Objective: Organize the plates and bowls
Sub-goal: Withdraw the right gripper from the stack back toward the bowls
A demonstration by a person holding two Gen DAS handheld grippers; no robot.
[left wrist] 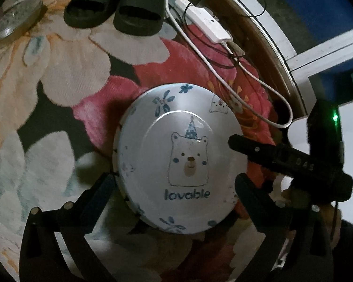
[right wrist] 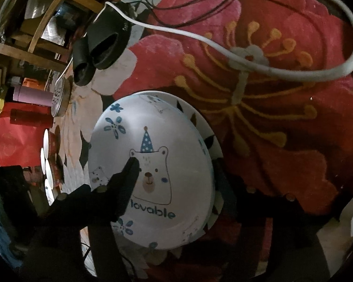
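Observation:
A pale blue plate (left wrist: pixel 176 141) printed with a bear in a party hat and the word "lovable" lies face up on the floral carpet. In the right wrist view this plate (right wrist: pixel 153 141) rests on a second plate whose white rim with dark marks (right wrist: pixel 188 108) shows behind it. My left gripper (left wrist: pixel 174 185) is open, one finger at each side of the plate's near rim. My right gripper (right wrist: pixel 176 169) is open too: its left finger hovers over the bear, its right finger stands outside the rim. One of its fingers (left wrist: pixel 247 146) reaches over the plate's right edge.
Black slippers (left wrist: pixel 115 11), a white power strip (left wrist: pixel 204 21) and a looping white cable (left wrist: pixel 258 82) lie on the carpet beyond the plates. A round lid (left wrist: pixel 14 21) sits far left. Several paper cups (right wrist: pixel 47 162), a pink bottle (right wrist: pixel 33 95) and wooden shelving (right wrist: pixel 35 35) stand at the left.

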